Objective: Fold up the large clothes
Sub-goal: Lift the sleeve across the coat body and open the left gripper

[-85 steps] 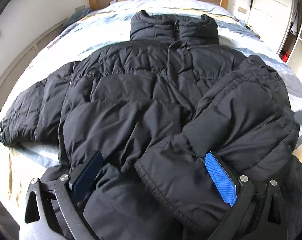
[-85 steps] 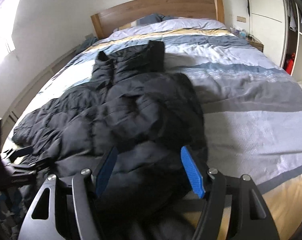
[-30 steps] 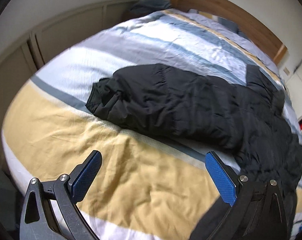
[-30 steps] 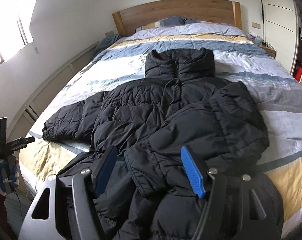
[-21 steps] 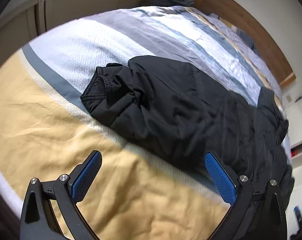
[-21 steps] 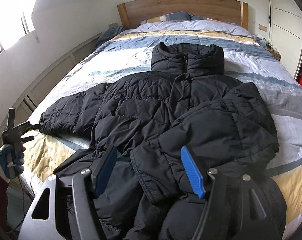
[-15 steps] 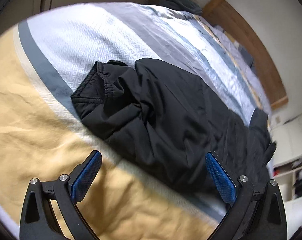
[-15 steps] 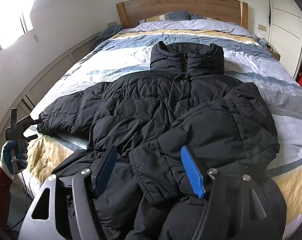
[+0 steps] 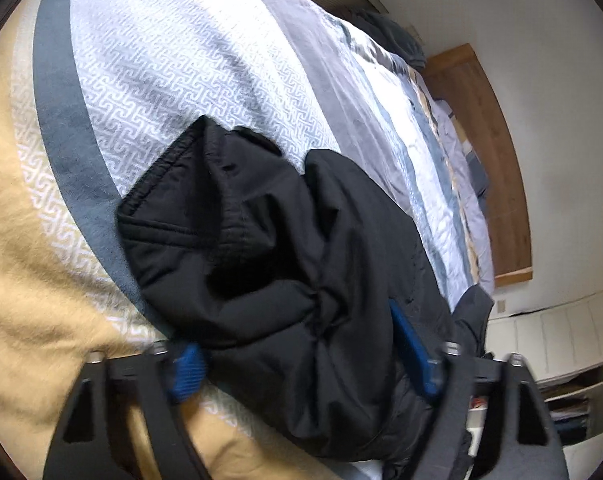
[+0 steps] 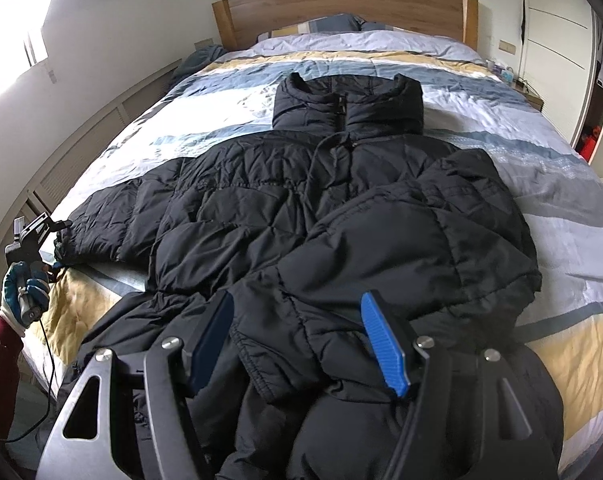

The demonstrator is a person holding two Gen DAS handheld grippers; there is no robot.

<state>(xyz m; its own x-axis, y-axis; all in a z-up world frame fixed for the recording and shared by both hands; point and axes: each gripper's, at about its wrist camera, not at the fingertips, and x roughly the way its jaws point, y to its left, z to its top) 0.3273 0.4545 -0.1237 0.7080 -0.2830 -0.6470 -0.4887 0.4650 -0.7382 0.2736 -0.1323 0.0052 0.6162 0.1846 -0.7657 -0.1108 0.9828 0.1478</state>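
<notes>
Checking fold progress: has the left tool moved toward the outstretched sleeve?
Yes. The left tool now straddles the sleeve cuff, having crossed the yellow stripe.

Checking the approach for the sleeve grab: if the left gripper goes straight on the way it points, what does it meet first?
Most likely the jacket sleeve: the left gripper already has it between its open fingers, cuff just beyond.

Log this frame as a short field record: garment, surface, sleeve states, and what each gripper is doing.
garment: black puffer jacket, front up, collar toward the headboard
surface: striped duvet on the bed
right sleeve: folded across the chest
left sleeve: extended sideways, cuff near the bed edge
left gripper: open, fingers straddling the left sleeve near the cuff
right gripper: open, holding nothing, above the folded sleeve's cuff
</notes>
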